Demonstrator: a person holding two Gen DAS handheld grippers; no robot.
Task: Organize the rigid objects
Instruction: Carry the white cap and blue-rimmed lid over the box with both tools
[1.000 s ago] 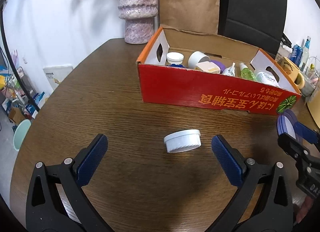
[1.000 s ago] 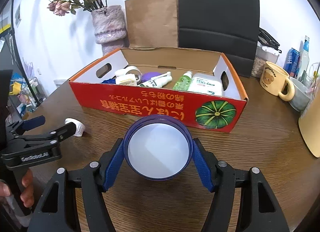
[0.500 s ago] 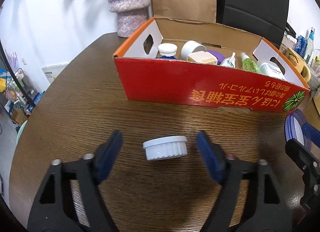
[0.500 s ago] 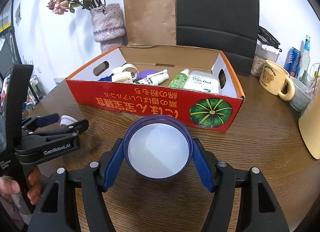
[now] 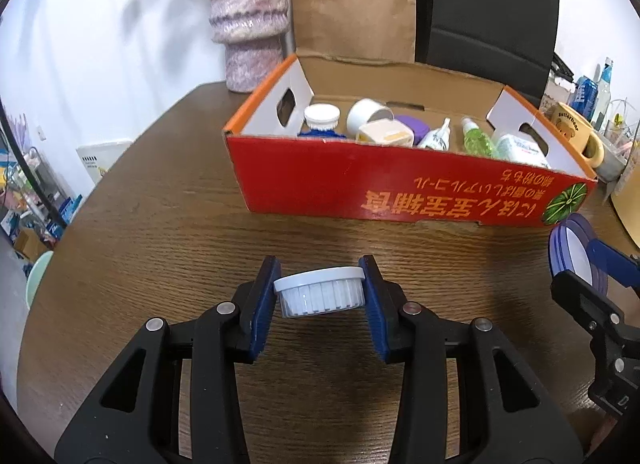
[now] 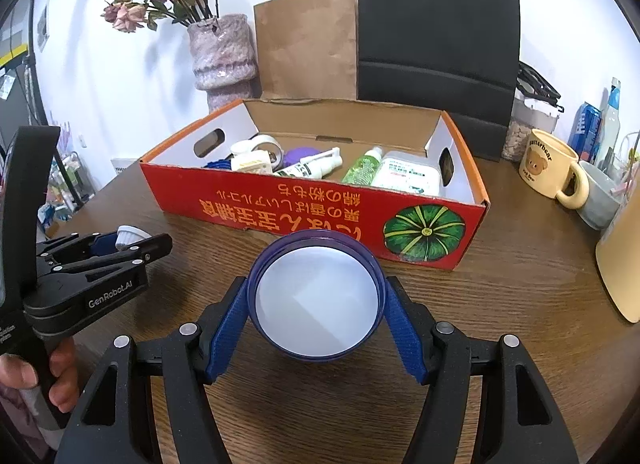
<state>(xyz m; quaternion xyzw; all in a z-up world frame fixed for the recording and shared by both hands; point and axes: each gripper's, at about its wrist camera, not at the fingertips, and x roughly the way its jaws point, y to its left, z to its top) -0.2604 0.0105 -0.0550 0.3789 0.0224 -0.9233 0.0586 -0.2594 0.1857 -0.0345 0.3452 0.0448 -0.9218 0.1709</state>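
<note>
My left gripper is shut on a white ribbed lid, held just above the wooden table. My right gripper is shut on a round purple lid with a white inside, in front of the red cardboard box. The box holds several bottles, jars and small containers. In the right wrist view the left gripper sits at the left with the white lid between its pads. The purple lid shows at the right edge of the left wrist view.
A pink vase of dried flowers, a brown paper bag and a black bag stand behind the box. A yellow bear mug, a grey cup and cans are at the right. The table edge curves at the left.
My left gripper moved forward around the white lid and closed on it. My right gripper kept hold of the purple lid and barely moved.
</note>
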